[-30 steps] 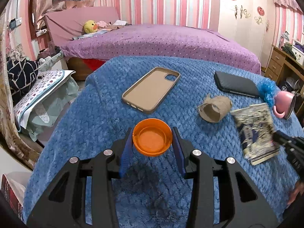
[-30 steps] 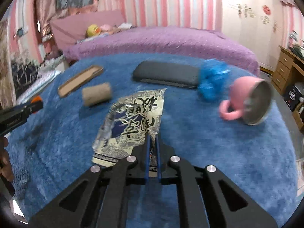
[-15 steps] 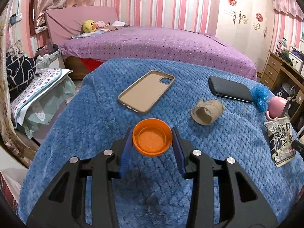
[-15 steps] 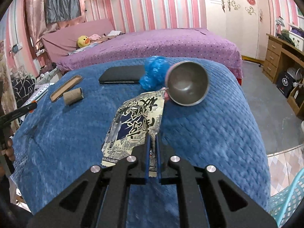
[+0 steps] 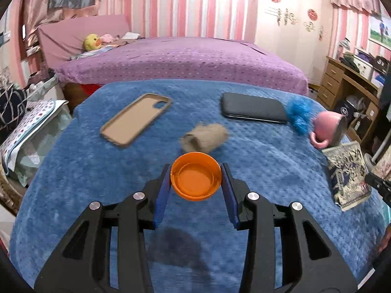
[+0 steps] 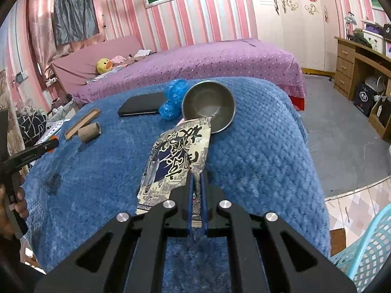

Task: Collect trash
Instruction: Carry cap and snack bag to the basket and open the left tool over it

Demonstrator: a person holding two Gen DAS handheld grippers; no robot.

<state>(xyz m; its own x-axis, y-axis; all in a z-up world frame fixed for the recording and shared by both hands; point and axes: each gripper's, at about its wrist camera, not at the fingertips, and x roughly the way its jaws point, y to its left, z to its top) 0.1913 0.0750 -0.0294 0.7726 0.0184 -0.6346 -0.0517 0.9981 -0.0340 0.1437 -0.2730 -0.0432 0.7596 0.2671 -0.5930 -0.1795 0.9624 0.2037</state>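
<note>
I see the blue blanket (image 5: 73,183) spread over the table, with the purple bed (image 5: 180,61) behind it. On the blanket lie a black phone (image 5: 253,111), a tan case (image 5: 135,119), a pink mug (image 5: 328,127) tipped on its side, a blue puff (image 5: 297,112) between phone and mug, and a cardboard roll (image 5: 204,138) near the middle. At the lower right of my right view a teal basket (image 6: 366,246) stands on the floor beside the table.

My right gripper (image 6: 196,183) is pinched tight on the lower edge of the wrapper (image 6: 178,156), which stands up off the blanket in front of the mug's mouth. My left gripper (image 5: 196,179) is clamped on the orange cap (image 5: 196,179), both pads against its sides, held above the blanket just this side of the roll.
</note>
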